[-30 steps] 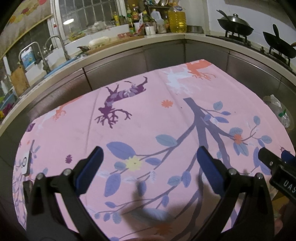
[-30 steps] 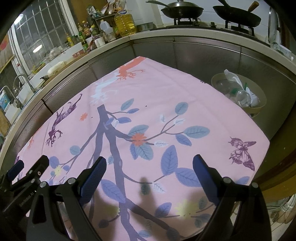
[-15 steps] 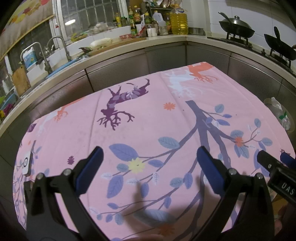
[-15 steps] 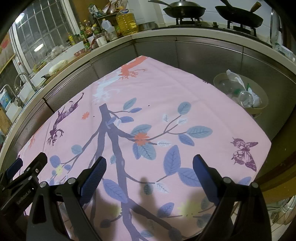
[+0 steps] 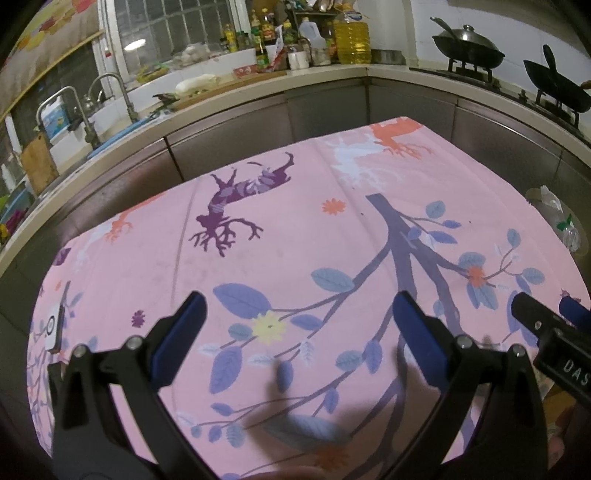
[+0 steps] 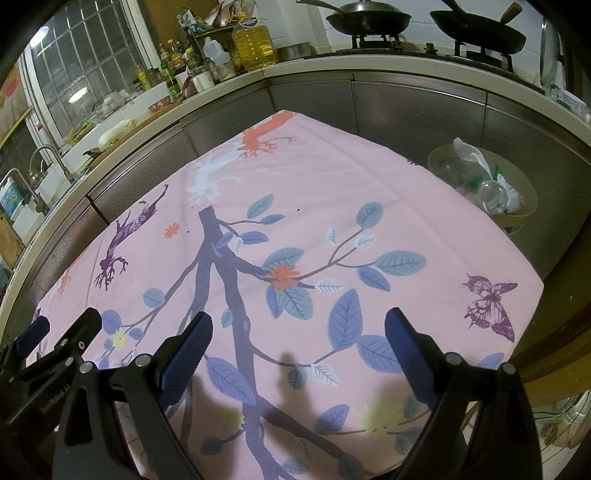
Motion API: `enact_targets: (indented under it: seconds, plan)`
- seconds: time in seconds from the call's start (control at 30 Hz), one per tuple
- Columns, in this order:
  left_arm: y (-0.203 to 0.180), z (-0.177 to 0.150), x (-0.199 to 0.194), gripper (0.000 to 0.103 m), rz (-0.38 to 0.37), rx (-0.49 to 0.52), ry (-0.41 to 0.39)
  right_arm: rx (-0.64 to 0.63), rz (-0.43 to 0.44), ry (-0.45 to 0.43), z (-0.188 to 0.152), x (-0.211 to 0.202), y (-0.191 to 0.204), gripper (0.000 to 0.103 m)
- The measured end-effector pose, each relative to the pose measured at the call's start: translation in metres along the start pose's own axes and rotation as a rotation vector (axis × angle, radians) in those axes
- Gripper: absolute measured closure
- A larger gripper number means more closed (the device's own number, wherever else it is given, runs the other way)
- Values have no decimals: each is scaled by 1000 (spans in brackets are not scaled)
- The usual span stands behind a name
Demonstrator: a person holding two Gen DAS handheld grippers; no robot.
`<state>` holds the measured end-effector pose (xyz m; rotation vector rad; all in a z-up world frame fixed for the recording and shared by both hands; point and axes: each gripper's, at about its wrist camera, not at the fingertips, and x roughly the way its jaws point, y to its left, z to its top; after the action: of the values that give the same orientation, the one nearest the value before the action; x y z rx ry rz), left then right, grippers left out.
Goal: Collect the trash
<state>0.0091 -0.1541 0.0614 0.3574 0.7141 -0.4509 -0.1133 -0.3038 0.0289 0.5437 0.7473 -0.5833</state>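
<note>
A tan bin stands beyond the table's right edge and holds clear plastic bottles and crumpled white paper. It also shows at the right edge of the left wrist view. My left gripper is open and empty above the pink floral tablecloth. My right gripper is open and empty above the same cloth. The right gripper's body shows in the left wrist view. No loose trash shows on the cloth.
A small white and black object lies at the cloth's left edge. A kitchen counter with a sink, bottles and two woks wraps around the far side. Steel cabinet fronts stand behind the table.
Both grippers have drawn back and risen slightly, so the cloth and the counter appear a little lower in view. The jaws stay open.
</note>
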Motion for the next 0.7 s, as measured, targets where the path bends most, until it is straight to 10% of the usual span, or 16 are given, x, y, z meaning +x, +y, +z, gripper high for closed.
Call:
enact_targets:
  seconds: [0.7]
  plan:
    - [-12,-4,6,6,-12,21,8,14,6,-6,2,3,-3,12]
